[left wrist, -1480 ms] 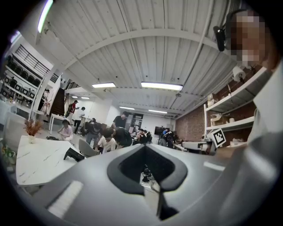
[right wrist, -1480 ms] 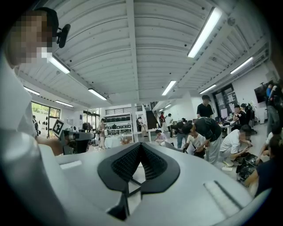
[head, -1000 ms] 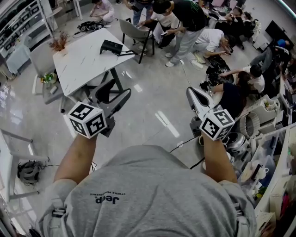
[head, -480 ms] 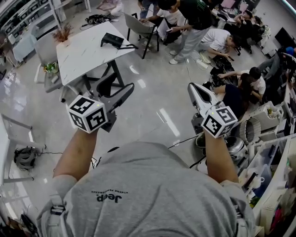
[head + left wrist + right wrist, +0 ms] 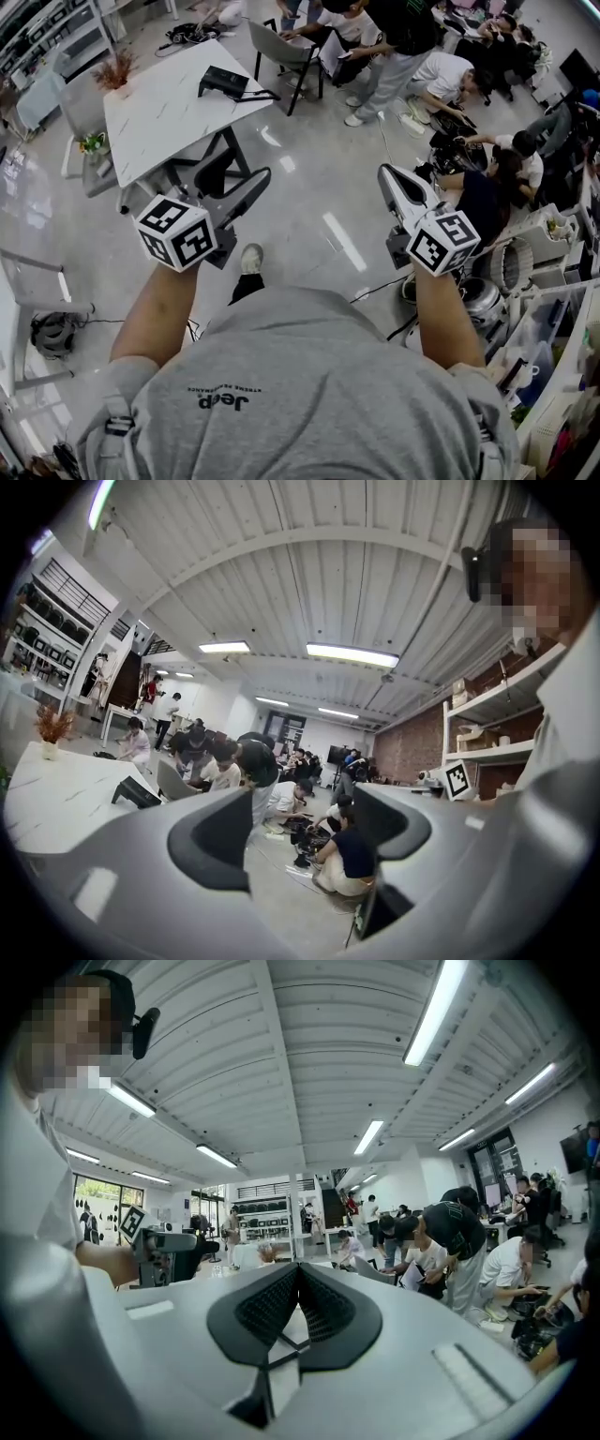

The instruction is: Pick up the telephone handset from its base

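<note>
The black telephone (image 5: 225,82) sits on the far side of a white marble table (image 5: 155,127), its handset resting on the base; it also shows small in the left gripper view as the telephone (image 5: 134,792). My left gripper (image 5: 239,180) hangs in the air short of the table's near edge, open, with nothing between its jaws (image 5: 305,803). My right gripper (image 5: 388,174) is held level further right over the floor, far from the table. It is shut and empty, its ribbed pads pressed together (image 5: 298,1274).
A dark chair (image 5: 214,173) stands tucked under the table's near side, and another chair (image 5: 281,58) stands beyond it. Several people stand or sit on the floor (image 5: 441,84) at the back right. Cables (image 5: 380,286) run over the floor, and shelves with clutter (image 5: 553,309) line the right.
The person has stepped forward, and a shoe now shows on the floor between the arms. Both grippers were carried along. The left jaws still stand apart and the right jaws remain closed.
</note>
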### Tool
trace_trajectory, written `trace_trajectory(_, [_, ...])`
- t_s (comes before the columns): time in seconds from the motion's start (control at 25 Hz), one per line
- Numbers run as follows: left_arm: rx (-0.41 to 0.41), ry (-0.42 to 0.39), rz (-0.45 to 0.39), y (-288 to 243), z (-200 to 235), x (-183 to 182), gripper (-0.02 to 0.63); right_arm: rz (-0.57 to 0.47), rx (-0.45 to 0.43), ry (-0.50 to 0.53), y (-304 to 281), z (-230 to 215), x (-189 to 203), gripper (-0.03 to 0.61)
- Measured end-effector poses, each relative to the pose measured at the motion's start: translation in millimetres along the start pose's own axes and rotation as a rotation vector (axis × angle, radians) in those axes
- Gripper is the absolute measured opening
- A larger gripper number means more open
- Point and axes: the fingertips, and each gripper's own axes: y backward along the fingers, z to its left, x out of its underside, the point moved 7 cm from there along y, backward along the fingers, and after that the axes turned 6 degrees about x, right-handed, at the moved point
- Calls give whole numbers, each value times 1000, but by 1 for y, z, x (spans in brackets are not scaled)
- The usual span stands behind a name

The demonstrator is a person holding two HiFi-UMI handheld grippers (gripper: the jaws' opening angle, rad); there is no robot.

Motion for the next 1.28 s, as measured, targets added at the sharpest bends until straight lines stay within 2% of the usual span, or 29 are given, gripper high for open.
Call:
trace_trajectory(0.16, [52,5,-6,-30,73,-11,371,-9,46,4,-66,-13,0,5])
trace_trajectory(0.4, [156,-6,18,-89,190,-52,371,-32,132,-6,-180,-30,-23,5])
trace_trajectory(0.64, [212,-10,41,-136,280,-78,371,-60,178,-4,-270,-54,-36,6])
trace_trajectory(0.92, [220,14,65,-177,351,-95,371,-37,212,-28,-340,-88,-44,6])
trace_trajectory(1.28, [179,25,89,-267,380,-91,371,-32,173,-55,-385,-185,-41,6])
